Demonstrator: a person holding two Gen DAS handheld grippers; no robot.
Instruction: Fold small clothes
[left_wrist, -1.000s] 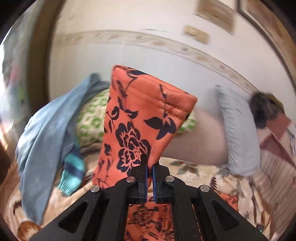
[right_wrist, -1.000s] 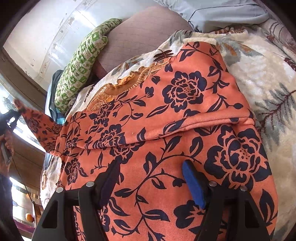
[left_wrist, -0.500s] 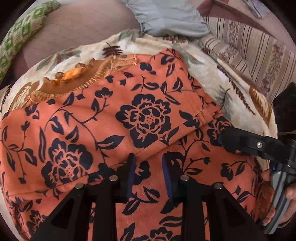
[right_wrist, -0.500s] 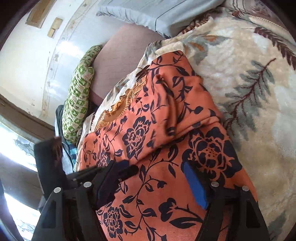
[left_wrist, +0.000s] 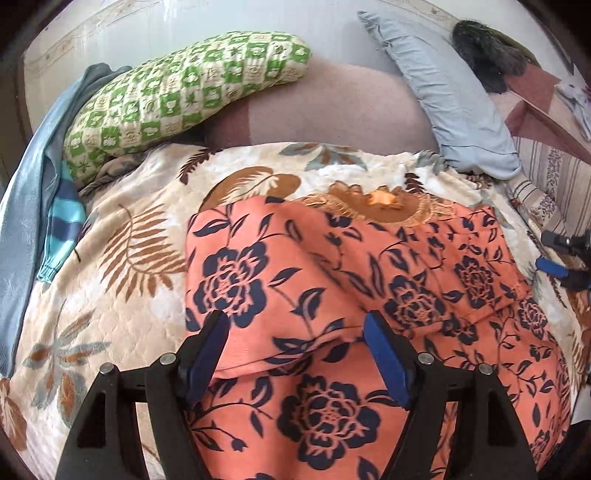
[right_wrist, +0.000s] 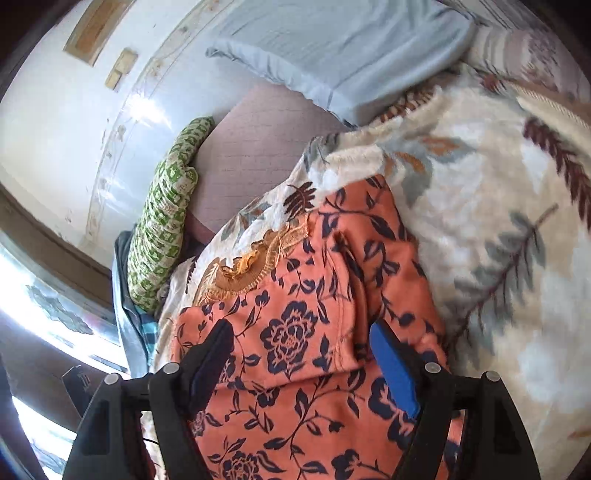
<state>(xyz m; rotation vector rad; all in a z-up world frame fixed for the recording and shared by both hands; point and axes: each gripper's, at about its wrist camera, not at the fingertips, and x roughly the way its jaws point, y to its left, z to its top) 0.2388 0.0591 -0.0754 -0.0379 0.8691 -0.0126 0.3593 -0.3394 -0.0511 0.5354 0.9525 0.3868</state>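
Orange floral top (left_wrist: 332, 295) on the bedspread (left_wrist: 110, 288), both sleeves folded inward; left gripper (left_wrist: 295, 354) opening above it, nothing pinched; right gripper (right_wrist: 299, 365) wide, apparently hovering. Next: grasp the hem at 6 o'clock, fold toward 12

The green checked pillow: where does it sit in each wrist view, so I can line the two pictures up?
Left wrist view: the green checked pillow lies across the upper left, above the floral blanket.
Right wrist view: the same pillow stands steeply at centre left, against the wall.
Shared landmark: the orange floral garment, its ruffled collar towards the pillow in both views.
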